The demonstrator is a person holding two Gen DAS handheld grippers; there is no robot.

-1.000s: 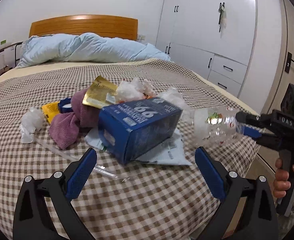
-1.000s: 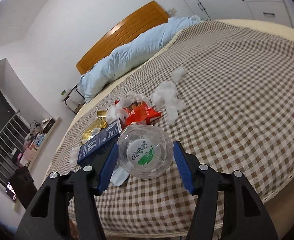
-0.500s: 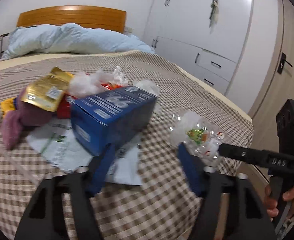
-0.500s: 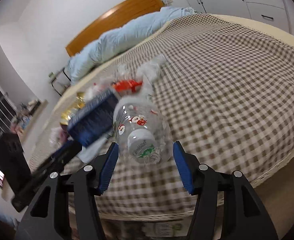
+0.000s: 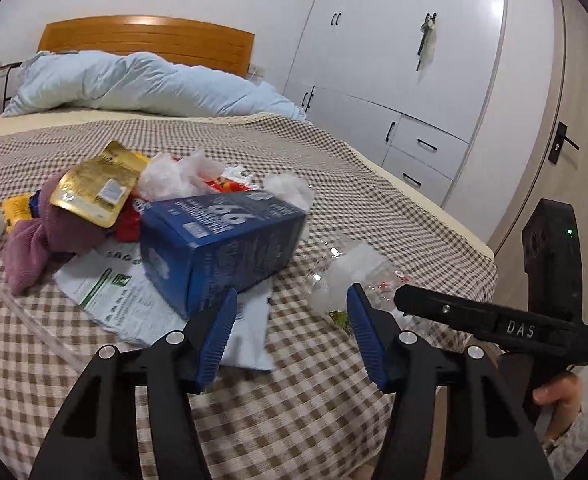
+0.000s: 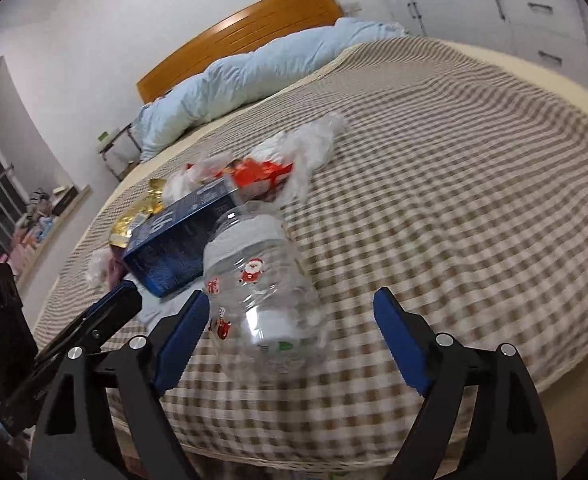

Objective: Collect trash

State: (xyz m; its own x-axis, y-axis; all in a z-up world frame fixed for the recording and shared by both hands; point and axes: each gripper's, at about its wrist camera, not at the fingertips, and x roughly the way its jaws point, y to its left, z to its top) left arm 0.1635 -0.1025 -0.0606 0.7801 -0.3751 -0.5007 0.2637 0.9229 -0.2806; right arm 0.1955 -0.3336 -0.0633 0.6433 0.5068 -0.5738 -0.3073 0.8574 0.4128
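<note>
Right gripper (image 6: 290,340) fingers opening wider, spread – clear bottle (image 6: 260,280) lying loose between; re-centre, squeeze mid-body. Left gripper (image 5: 290,334) fingers spread, pinching nothing – blue box (image 5: 222,244) near.

A clear, glossy plastic bottle (image 6: 262,280) is glinting on the bed's matt woven checked cloth (image 6: 453,200). Beside the bottle, a blue cardboard box (image 5: 222,240) is showing a smooth printed sheen, a gold foil pouch (image 5: 94,188) is shining, and a mauve towel (image 5: 34,248) is looking soft and fuzzy.
</note>
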